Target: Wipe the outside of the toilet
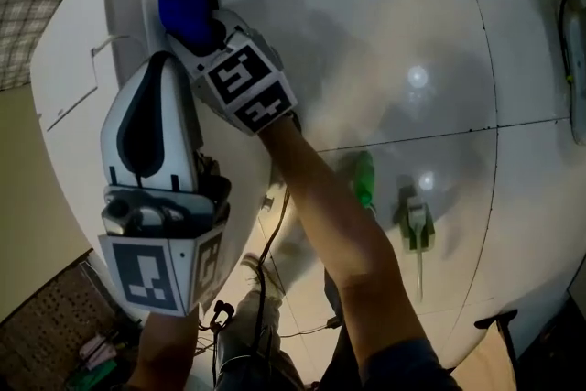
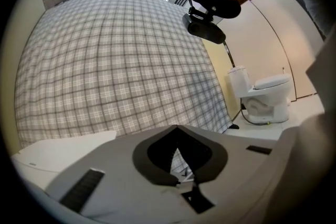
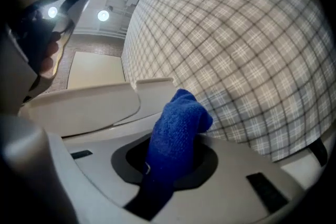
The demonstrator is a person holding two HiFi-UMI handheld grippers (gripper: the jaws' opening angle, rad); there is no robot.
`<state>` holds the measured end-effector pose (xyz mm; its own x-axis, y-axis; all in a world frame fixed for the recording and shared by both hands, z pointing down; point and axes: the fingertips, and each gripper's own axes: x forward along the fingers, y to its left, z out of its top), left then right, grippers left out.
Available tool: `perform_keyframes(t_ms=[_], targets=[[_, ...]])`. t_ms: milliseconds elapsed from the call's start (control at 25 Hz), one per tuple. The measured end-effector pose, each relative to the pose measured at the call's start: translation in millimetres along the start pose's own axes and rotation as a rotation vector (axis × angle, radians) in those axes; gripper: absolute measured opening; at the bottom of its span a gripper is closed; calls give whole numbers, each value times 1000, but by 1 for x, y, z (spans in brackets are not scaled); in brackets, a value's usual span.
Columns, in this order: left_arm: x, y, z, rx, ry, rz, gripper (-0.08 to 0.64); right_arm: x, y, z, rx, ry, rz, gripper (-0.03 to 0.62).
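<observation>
The white toilet [image 1: 78, 96] fills the left of the head view, against a plaid wall. My right gripper [image 1: 200, 30] is shut on a blue cloth [image 1: 186, 12] and holds it against the toilet's upper part. In the right gripper view the blue cloth [image 3: 178, 123] stands up between the jaws, with the toilet's [image 3: 84, 105] white edge just behind it. My left gripper [image 1: 160, 67] is lower and nearer to me, beside the toilet and touching nothing. In the left gripper view my left gripper [image 2: 178, 155] has its jaws together and holds nothing.
A glossy white tiled floor [image 1: 430, 32] spreads to the right. On it lie a green object [image 1: 364, 179] and a green-handled tool [image 1: 414, 226]. Cables [image 1: 265, 261] hang near my legs. A second toilet [image 2: 265, 97] stands farther off by the plaid wall [image 2: 115, 60].
</observation>
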<state>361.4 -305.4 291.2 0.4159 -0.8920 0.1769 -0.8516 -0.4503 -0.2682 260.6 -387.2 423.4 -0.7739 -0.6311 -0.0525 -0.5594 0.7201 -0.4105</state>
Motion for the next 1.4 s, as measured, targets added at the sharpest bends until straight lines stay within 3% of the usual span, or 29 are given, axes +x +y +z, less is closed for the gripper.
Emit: perform_keyframes(t_ms=[200,360,600,840,1040,1200,1400], targets=[[-11,-3,-5,23,20,-15,12,-47,45,-28,42,23,1,75],[-31,-23,-11,-2,32,-61,12,-103,86,-57,151,32,-50,75],[-67,-39,-11,25,41,-127,14,-164,164,-96,165,65,-103,75],[-66,-45,-7,37,11,-187,12,-180,211,-120,172,86,-105,75],[-61,-44,-7,2,3,-191,12,-177,186,-107,180,55,-154,75],[-46,-42,-6,-40,-13,-155,12,-165,126,-93,125,14,-190,75],[-27,-43,-31,-3,36,-110,14,-139,51,-86,87,8,-182,75]])
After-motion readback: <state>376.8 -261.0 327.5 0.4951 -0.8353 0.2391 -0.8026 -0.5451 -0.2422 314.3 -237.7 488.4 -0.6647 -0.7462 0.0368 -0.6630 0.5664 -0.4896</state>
